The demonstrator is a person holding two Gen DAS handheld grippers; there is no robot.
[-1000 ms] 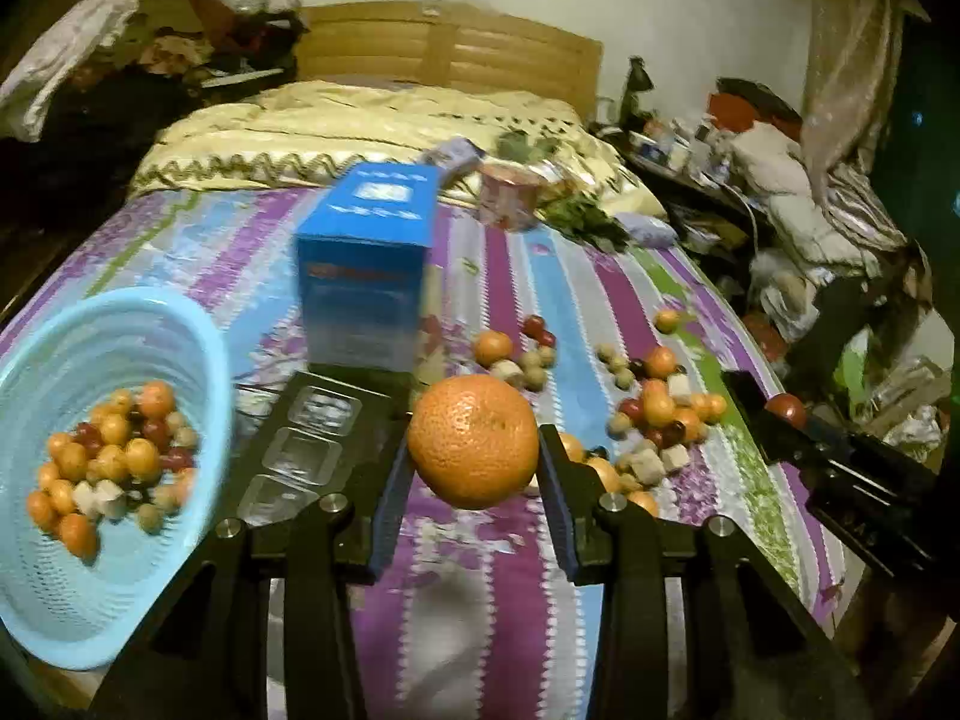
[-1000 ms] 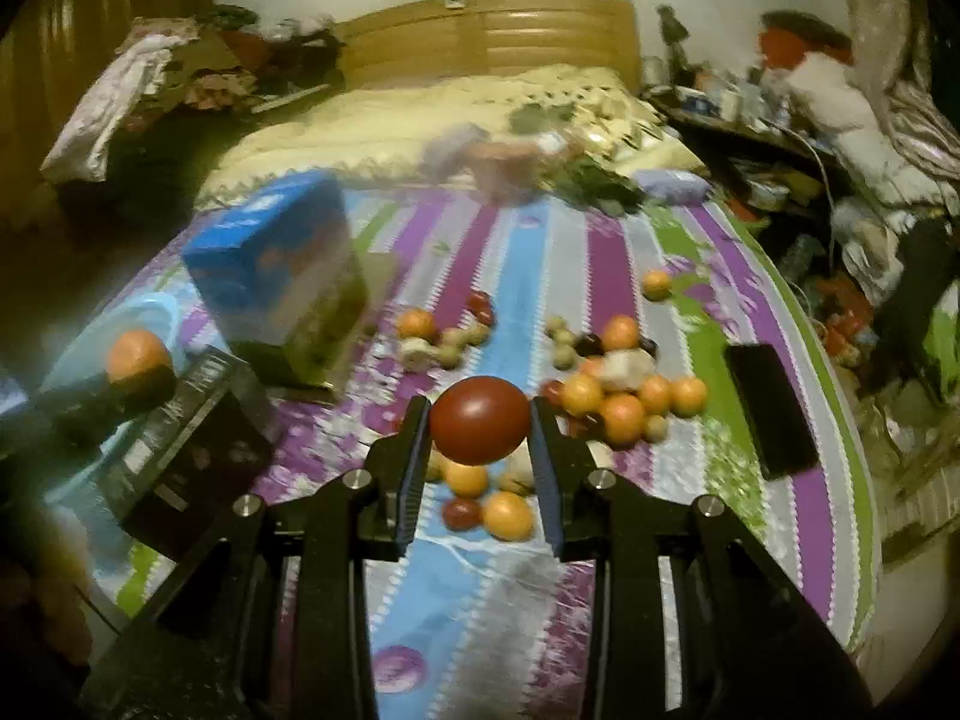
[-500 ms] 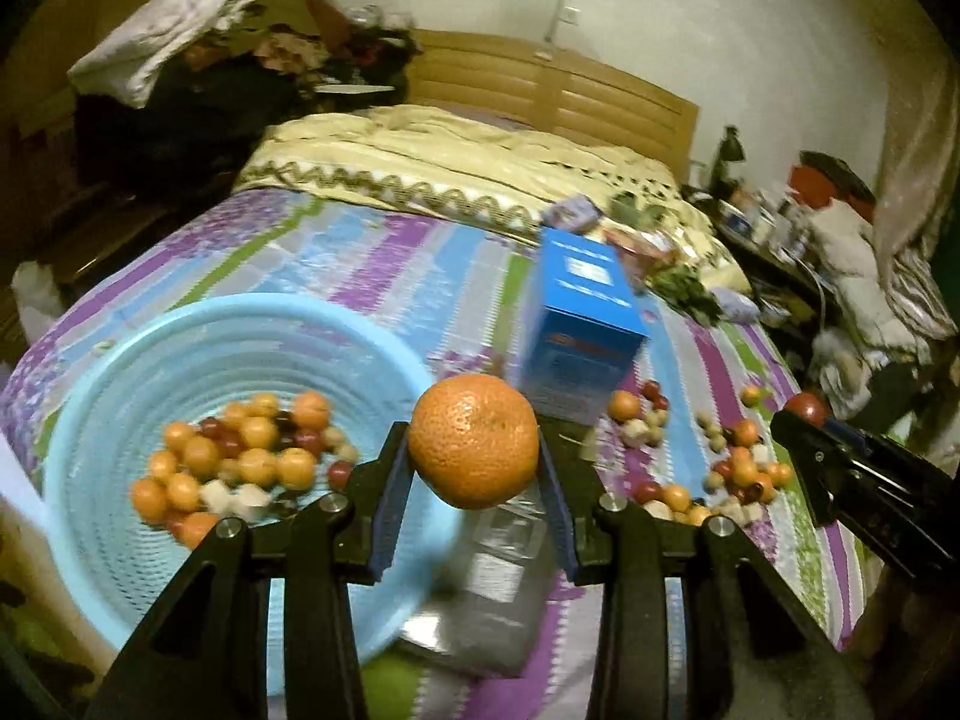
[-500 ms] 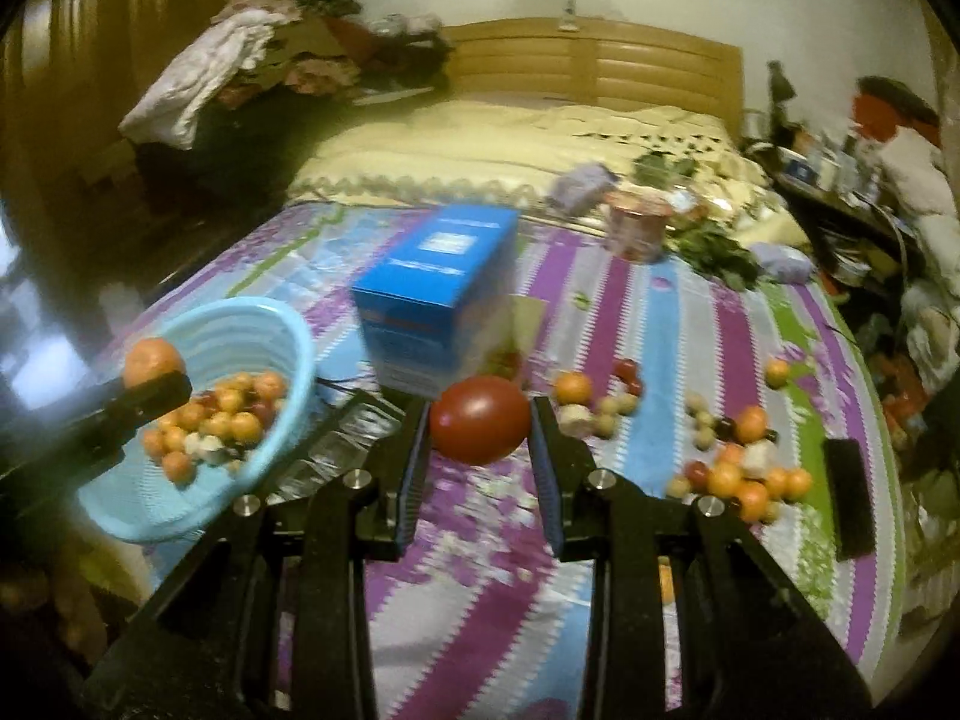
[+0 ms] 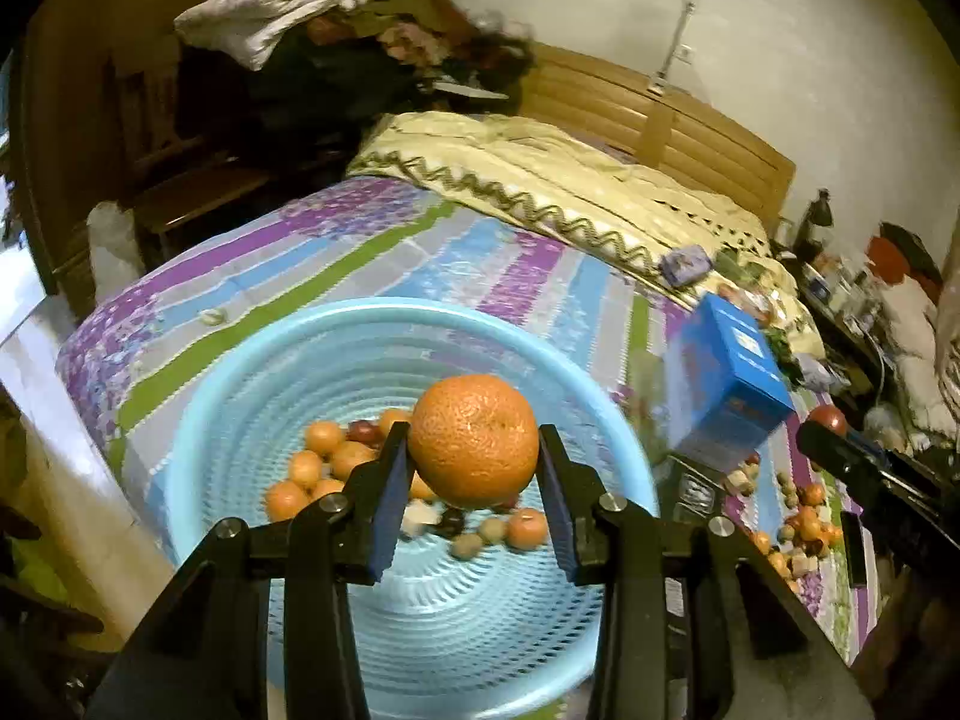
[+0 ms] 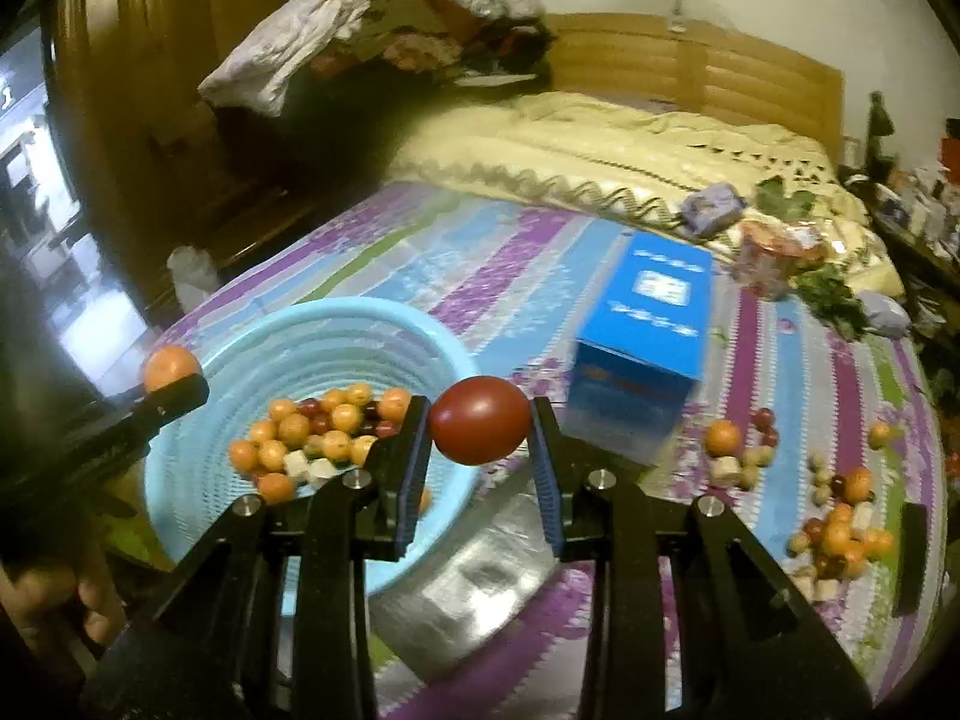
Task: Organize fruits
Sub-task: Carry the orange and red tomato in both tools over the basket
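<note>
My left gripper (image 5: 474, 450) is shut on an orange (image 5: 474, 441) and holds it above the light blue basket (image 5: 240, 384), which has several small fruits in it. My right gripper (image 6: 480, 429) is shut on a dark red fruit (image 6: 480, 428) just right of the basket (image 6: 336, 324). The left gripper with its orange (image 6: 171, 366) shows at the basket's left rim in the right wrist view. The right gripper's red fruit (image 5: 827, 420) shows at the right in the left wrist view. Loose fruits (image 6: 840, 528) lie on the striped bedspread.
A blue box (image 6: 648, 324) stands on the bed behind the right gripper. A clear plastic tray (image 6: 480, 570) lies beside the basket. A black phone (image 6: 909, 558) lies at the right edge. A folded cream quilt (image 6: 600, 144) and clutter lie further back.
Both grippers have swung left toward the basket. The left gripper with the orange is now over the basket; the right gripper with the red fruit has come close to its right rim.
</note>
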